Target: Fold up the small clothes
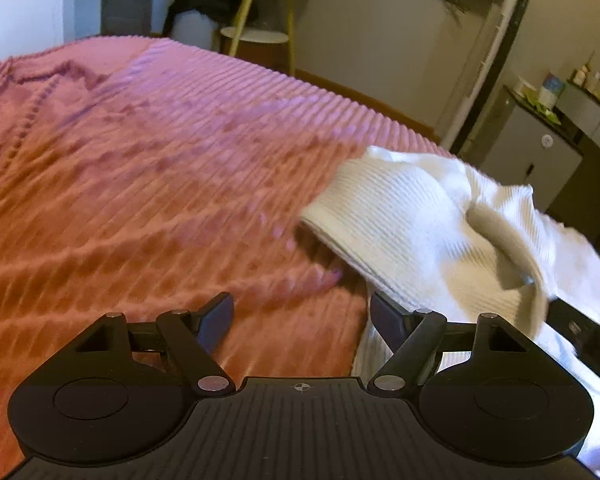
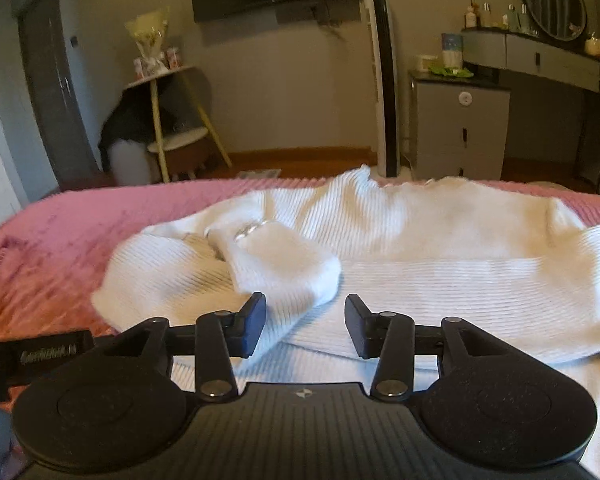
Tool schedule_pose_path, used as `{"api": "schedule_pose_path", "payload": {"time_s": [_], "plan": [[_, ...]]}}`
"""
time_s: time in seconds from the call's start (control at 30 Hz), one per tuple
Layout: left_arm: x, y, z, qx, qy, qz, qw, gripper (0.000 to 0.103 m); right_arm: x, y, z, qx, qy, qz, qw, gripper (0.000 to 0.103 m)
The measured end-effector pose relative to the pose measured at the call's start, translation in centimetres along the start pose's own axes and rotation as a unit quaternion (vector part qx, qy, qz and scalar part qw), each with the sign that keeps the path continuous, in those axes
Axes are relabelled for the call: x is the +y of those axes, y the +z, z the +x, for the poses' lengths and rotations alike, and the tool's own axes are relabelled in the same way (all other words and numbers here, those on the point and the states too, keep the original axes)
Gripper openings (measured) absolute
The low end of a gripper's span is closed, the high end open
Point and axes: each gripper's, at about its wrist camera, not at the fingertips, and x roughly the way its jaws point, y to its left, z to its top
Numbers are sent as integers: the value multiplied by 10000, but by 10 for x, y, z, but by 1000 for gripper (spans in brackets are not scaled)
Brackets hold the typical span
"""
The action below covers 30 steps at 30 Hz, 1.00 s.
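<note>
The left tool (image 1: 302, 322) stands wide over the pink ribbed bedspread (image 1: 148, 168), gripping nothing, with the white knit sweater (image 1: 412, 224) just to its right. The right tool (image 2: 306, 326) is partly spread and empty above the sweater (image 2: 440, 276), whose folded sleeve (image 2: 284, 260) lies across the body.

The left tongs (image 1: 302, 322) stand wide open at six o'clock over the pink ribbed bedspread (image 1: 140, 184), nothing between the fingers. The right finger (image 1: 388, 322) touches or overlaps the edge of the white ribbed sweater (image 1: 400, 216), which lies bunched at three to four o'clock, a folded sleeve pointing toward centre
</note>
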Motion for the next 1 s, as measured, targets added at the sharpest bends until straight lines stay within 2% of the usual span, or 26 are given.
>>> {"api": "schedule_pose_path", "payload": {"time_s": [0.13, 0.2, 0.23, 0.27, 0.3, 0.47, 0.57, 0.63, 0.67, 0.73, 0.8, 0.87, 1.0], "plan": [[-7, -4, 1, -68, -14, 209, 9998, 80, 9, -1, 15, 25, -107, -83, 9999, 40], [-10, -5, 1, -79, -22, 279, 9996, 80, 9, 0, 19, 28, -109, -52, 9999, 24], [-12, -6, 1, -91, -43, 324, 9994, 80, 9, 1, 20, 24, -74, -33, 10000, 21], [-13, -6, 0, -92, -57, 349, 9993, 80, 8, 1, 19, -14, -70, -11, 10000, 12], [-14, -7, 0, -94, -73, 376, 9992, 80, 8, 1, 17, -73, -65, 7, 10000, 8], [-20, -9, -3, -212, -128, 519, 9983, 80, -20, 1, -14, -622, -117, 547, 9965, 8], [-26, -8, -5, -331, -163, 608, 9975, 80, -54, -9, -36, -793, -422, 1165, 9891, 8], [-31, -7, -5, -476, -208, 651, 9965, 80, -75, -18, -42, -744, -697, 1388, 9851, 9], [-33, -8, -5, -523, -243, 686, 9960, 80, -84, -21, -41, -607, -748, 1430, 9850, 13], [-37, -9, -3, -497, -317, 696, 9958, 80, -96, -26, -37, -335, -835, 1529, 9841, 14], [-41, -11, 0, -430, -361, 764, 9955, 76, -99, -28, -38, -363, -913, 1460, 9844, 23], [-46, -13, 2, -433, -297, 899, 9946, 74, -92, -24, -39, -469, -1103, 1110, 9866, 27], [-49, -16, 4, -361, -264, 1002, 9940, 74, -76, -12, -32, -532, -895, 627, 9926, 28]]}}
